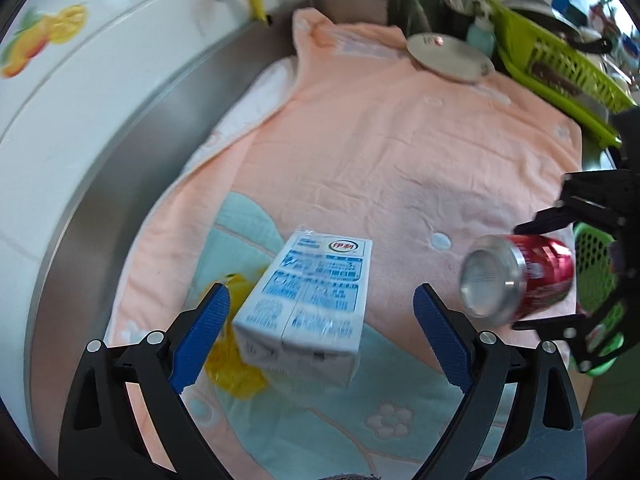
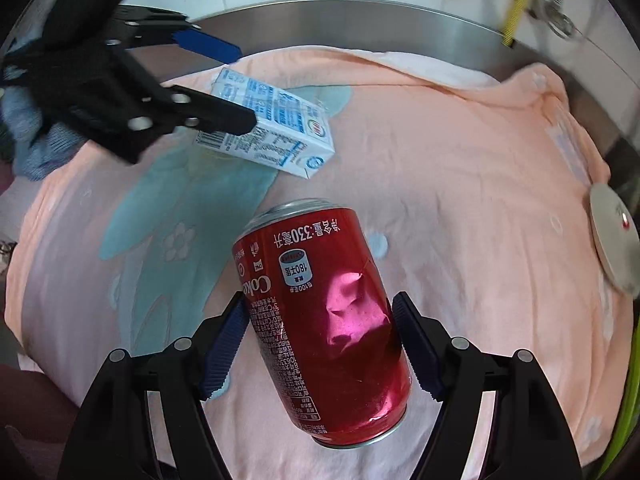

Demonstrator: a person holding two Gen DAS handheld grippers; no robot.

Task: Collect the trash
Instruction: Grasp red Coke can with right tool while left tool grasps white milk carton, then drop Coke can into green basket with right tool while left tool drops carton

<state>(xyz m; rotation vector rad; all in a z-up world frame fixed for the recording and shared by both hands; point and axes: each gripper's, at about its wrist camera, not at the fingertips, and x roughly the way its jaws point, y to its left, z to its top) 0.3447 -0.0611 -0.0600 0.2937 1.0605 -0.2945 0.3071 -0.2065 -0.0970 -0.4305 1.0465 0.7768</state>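
Right gripper (image 2: pixel 320 344): fingers pinch a dented red soda can (image 2: pixel 324 320) around its middle, blue pads pressed to both sides. The can tilts, top rim pointing away from the camera, and appears lifted off the pink towel (image 2: pixel 460 200).

Left gripper (image 1: pixel 320 336): fingers spread wide, nothing gripped. A white-and-blue milk carton (image 1: pixel 308 304) lies on its side on the towel between the two fingers; the pads stand apart from it on both sides.

The towel covers the steel tabletop (image 1: pixel 132 128), with a teal and yellow pattern under the carton. A white plate (image 1: pixel 448 56) sits at the far end of the towel, a green basket (image 1: pixel 560 64) just beside it.
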